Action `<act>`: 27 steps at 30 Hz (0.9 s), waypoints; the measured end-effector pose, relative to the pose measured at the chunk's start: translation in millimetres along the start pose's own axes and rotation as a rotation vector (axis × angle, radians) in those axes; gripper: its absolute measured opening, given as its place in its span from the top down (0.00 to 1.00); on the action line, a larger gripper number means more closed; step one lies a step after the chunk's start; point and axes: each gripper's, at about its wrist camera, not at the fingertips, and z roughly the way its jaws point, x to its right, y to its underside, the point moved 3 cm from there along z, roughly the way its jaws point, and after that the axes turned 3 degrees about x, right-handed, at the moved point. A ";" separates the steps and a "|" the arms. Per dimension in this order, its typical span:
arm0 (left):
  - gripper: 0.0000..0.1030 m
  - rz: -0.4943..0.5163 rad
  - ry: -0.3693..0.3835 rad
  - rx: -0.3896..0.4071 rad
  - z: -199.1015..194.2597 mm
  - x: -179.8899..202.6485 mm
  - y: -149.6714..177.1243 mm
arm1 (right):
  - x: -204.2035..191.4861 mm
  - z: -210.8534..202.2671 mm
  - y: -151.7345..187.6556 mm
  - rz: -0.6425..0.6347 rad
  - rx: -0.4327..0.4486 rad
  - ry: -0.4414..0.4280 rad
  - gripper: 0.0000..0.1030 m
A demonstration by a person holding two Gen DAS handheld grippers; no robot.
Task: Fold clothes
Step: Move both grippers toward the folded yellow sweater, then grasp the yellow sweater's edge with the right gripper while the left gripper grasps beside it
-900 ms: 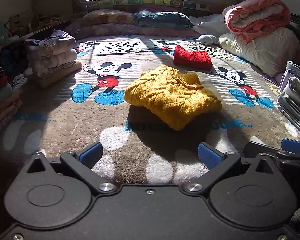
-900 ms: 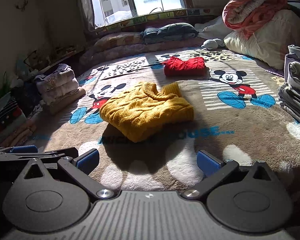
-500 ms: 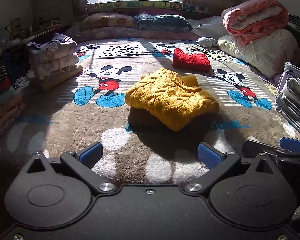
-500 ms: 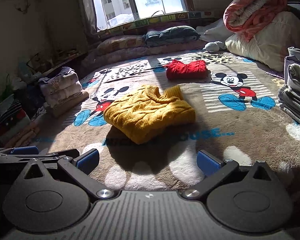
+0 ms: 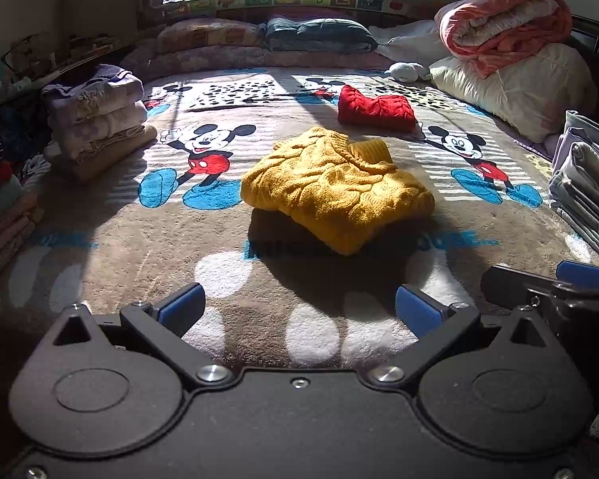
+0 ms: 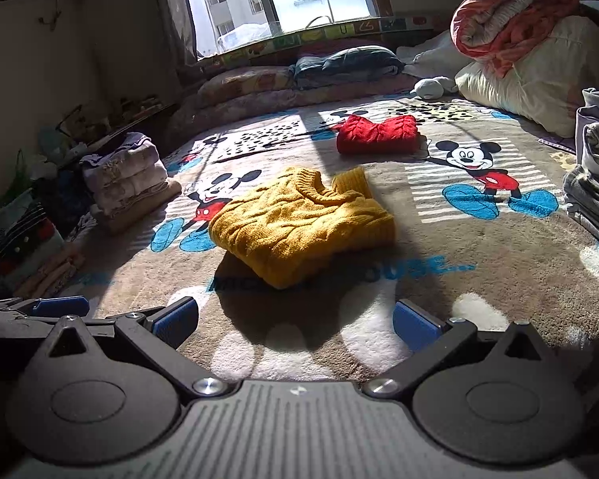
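Yellow knit sweater: folded, lying mid-bed on the cartoon-mouse blanket, half in sun, half in shadow.
Red knit sweater: folded, lying beyond the yellow one, apart from it.
Stack of folded clothes: sitting at the blanket's left edge; a second folded stack sitting at the right edge.
Left hand-held gripper: hovering short of the yellow sweater, fingers spread apart, gripping nothing.
Right hand-held gripper: hovering alongside, fingers likewise apart and empty.
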 end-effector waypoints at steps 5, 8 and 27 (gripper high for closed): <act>0.00 0.039 0.026 -0.060 25.1 -1.3 -4.8 | 11.8 16.6 -2.4 0.019 -0.004 -0.024 0.00; 0.00 0.084 0.055 -0.044 43.8 -2.9 -14.4 | 21.2 31.6 -7.6 0.024 0.003 -0.047 0.00; 0.00 0.193 0.158 -0.156 181.4 -27.1 -99.2 | 83.6 158.1 -56.8 0.056 -0.103 -0.074 0.00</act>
